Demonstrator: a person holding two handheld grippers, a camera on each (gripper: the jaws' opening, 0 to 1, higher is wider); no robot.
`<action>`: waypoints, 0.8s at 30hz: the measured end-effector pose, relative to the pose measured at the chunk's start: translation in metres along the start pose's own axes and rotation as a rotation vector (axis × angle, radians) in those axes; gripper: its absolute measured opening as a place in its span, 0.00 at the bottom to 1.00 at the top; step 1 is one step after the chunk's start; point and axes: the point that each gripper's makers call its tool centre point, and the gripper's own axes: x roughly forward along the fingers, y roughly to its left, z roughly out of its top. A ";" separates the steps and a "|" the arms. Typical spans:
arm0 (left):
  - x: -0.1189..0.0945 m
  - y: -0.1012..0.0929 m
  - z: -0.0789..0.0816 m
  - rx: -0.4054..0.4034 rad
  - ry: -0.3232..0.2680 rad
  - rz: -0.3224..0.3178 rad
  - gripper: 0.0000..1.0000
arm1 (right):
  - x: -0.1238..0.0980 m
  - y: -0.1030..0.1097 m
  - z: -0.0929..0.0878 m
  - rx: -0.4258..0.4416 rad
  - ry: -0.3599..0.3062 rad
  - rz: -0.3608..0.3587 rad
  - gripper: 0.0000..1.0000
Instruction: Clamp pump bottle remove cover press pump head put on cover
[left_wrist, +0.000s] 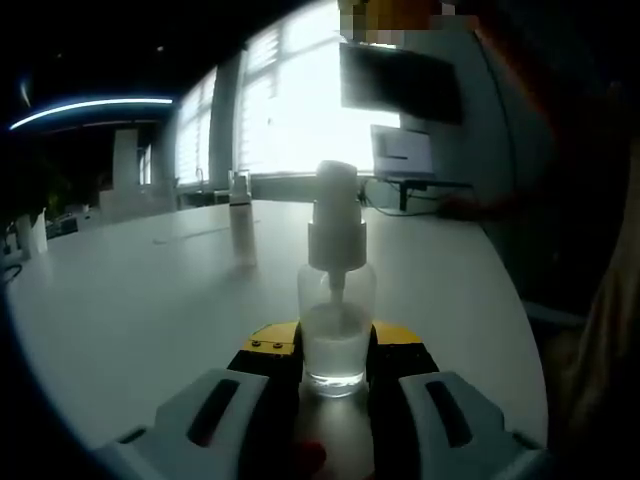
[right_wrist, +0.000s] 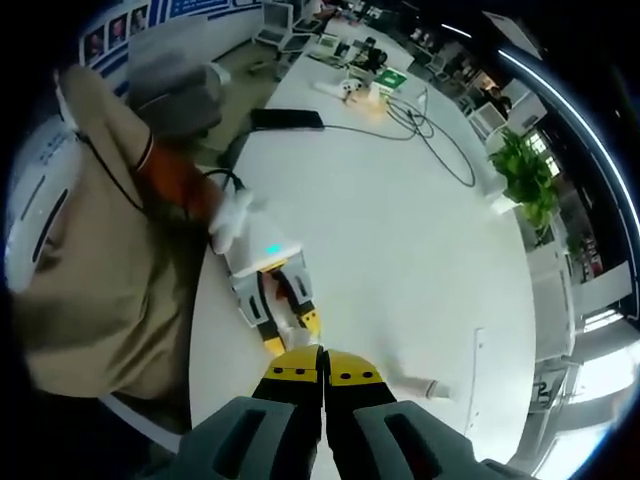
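pump bottle (left_wrist: 336, 330) stood upright between the left gripper (left_wrist: 335, 375) jaws, pinched at its base; right gripper (right_wrist: 323, 378) jaws were pressed together above it.

1. You have one pump bottle (left_wrist: 336, 330) between your left gripper's jaws.
2. One clear cover (left_wrist: 241, 230) stands apart on the desk (left_wrist: 130, 300).
3. You hold two grippers: the left gripper (right_wrist: 285, 325) and the right gripper (right_wrist: 322, 375).
4. One potted plant (right_wrist: 527, 175) stands at the desk's edge.

White table (left_wrist: 130, 300) (bright windows (left_wrist: 300, 90) behind)
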 end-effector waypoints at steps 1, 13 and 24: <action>0.000 0.000 0.000 0.000 0.000 0.000 0.16 | 0.000 -0.001 0.000 0.003 -0.001 0.000 0.00; 0.000 -0.001 0.000 0.002 0.000 0.000 0.16 | -0.001 0.000 -0.004 0.010 0.004 0.008 0.00; 0.000 -0.002 0.000 0.001 0.000 -0.002 0.16 | 0.015 0.008 -0.007 -0.014 0.034 0.065 0.00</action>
